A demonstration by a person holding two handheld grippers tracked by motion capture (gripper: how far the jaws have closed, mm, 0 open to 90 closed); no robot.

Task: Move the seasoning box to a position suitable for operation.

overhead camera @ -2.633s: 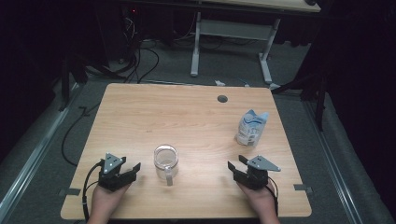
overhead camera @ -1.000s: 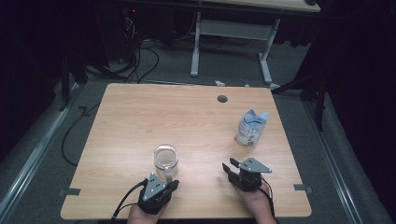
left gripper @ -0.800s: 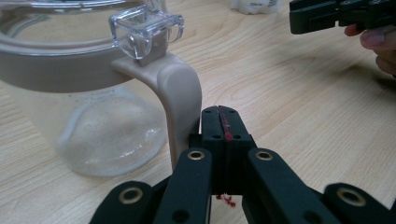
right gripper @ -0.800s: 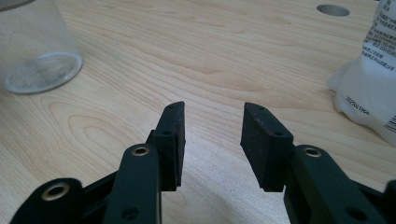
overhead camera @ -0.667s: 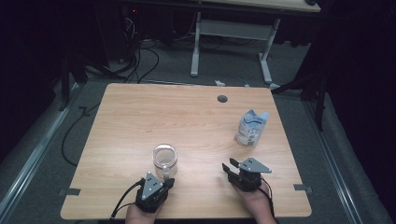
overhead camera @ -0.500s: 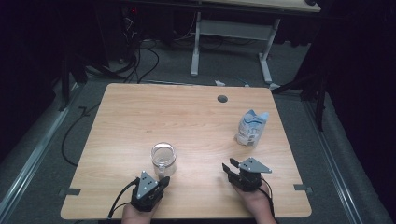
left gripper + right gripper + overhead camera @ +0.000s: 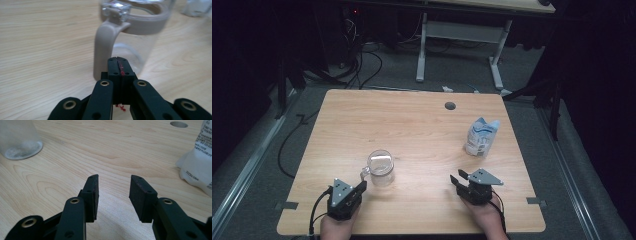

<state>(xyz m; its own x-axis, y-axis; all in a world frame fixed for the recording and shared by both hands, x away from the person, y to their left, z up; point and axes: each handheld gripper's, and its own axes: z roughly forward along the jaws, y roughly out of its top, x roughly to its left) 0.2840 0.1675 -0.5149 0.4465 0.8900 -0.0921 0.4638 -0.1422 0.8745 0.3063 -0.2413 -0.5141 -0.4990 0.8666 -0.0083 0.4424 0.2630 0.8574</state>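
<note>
Dark floor with loose cables and the white legs of another desk surround a light wooden bench, which has a round cable hole near its far edge. On the near half of the bench stands a clear glass mug, upright, with a pale band around its rim and a pale handle that points toward the person's left hand. The left tool lies at the near edge, just beside the mug and angled toward it; in the left gripper view its two black jaws are pressed flat together with nothing between them, a thin red thread showing along the seam, and their tips sit low in front of the handle's lower end, so close that I cannot tell whether they touch it. The right tool rests near the bench's right front corner, held by a hand at the bench edge, well apart from the mug; in the right gripper view its jaws stand spread with only bare wood between them. A crumpled white bag with printed text stands on the right side of the bench, beyond the right tool and apart from it; it appears at the right edge of the right gripper view, and the mug's base sits at the upper left of that view.
</note>
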